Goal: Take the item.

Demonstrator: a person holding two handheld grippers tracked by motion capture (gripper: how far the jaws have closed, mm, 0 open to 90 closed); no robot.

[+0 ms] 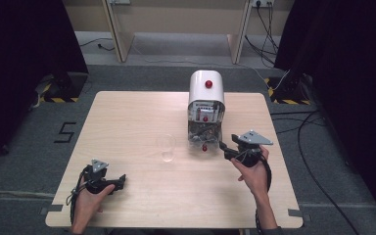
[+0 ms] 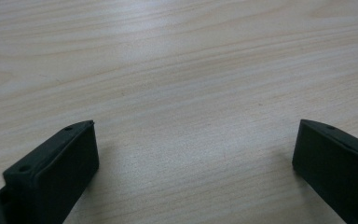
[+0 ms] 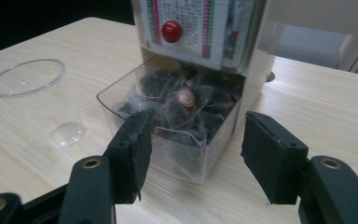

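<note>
A white dispenser [image 1: 206, 88] with a red knob stands at the table's far middle. Its clear drawer [image 1: 204, 135] is pulled open and holds several tea bags [image 3: 186, 100]. An empty clear plastic cup [image 1: 166, 147] stands upright just left of the drawer, also seen in the right gripper view [image 3: 28, 95]. My right gripper [image 1: 225, 148] is open, its jaws just right of the drawer's front; in its own view [image 3: 196, 149] the drawer corner sits between the jaws, nothing gripped. My left gripper [image 1: 121, 181] rests near the front left, open over bare wood [image 2: 193, 154].
The light wooden table [image 1: 142, 112] has bare surface left of the cup and along the front. Grey carpet, cables [image 1: 313, 147] and dark curtains surround it. A wooden desk frame [image 1: 120, 34] stands beyond the far edge.
</note>
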